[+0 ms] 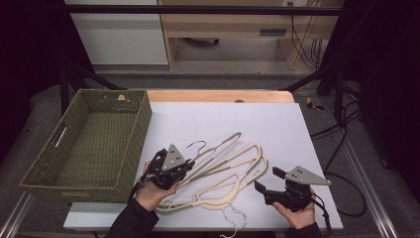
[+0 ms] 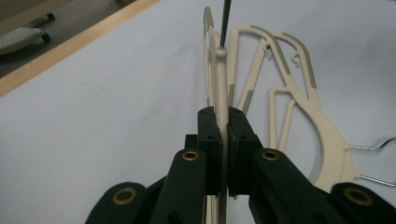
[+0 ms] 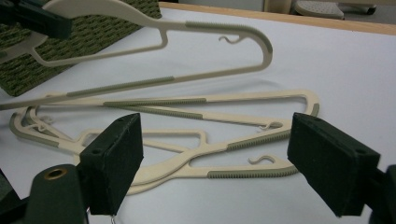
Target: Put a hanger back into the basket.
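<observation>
Left gripper (image 2: 223,140) clamped on slim cream plastic hanger (image 2: 219,84), right gripper (image 3: 215,163) spread apart, woven green basket (image 1: 89,144)

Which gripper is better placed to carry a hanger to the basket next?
Left: the left gripper is shut on the top hanger, beside the green basket. The right gripper is open, holding nothing.

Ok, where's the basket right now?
The green basket sits at the left of the table in the high view, just left of the left gripper, which is shut on a hanger.
</observation>
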Tool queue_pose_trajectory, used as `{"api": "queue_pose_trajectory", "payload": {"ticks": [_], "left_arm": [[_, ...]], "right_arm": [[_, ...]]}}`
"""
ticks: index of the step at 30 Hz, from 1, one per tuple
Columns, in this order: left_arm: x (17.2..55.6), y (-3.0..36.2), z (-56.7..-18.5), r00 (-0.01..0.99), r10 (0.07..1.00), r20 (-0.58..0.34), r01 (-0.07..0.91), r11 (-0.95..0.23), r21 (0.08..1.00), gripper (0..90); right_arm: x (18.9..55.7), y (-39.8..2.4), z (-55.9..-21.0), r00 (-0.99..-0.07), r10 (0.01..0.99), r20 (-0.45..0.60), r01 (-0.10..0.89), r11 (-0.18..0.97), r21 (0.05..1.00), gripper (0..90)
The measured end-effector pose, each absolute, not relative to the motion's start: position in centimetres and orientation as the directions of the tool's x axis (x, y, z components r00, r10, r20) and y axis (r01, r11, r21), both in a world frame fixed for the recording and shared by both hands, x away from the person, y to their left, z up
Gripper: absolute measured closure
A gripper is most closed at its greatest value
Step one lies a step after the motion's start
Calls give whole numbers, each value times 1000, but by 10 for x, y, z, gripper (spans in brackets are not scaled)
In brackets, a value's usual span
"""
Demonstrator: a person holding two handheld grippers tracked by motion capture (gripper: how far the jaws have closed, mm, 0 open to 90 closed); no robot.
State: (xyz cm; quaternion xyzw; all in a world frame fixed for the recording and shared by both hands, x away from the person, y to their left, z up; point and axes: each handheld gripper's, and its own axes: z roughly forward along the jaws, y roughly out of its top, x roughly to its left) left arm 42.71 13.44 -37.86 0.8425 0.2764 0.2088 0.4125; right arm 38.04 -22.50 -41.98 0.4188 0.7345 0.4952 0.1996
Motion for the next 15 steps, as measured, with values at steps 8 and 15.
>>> {"api": "queue_pose_trajectory", "payload": {"ticks": [8, 15], "left_arm": [[418, 158, -349, 750, 658, 69, 279, -409, 869, 861], [409, 179, -319, 746, 664, 59, 241, -351, 905, 861]], "right_arm": [[379, -229, -417, -564, 820, 103, 395, 158, 905, 129], [378, -232, -414, -558, 827, 63, 360, 173, 917, 95]]}}
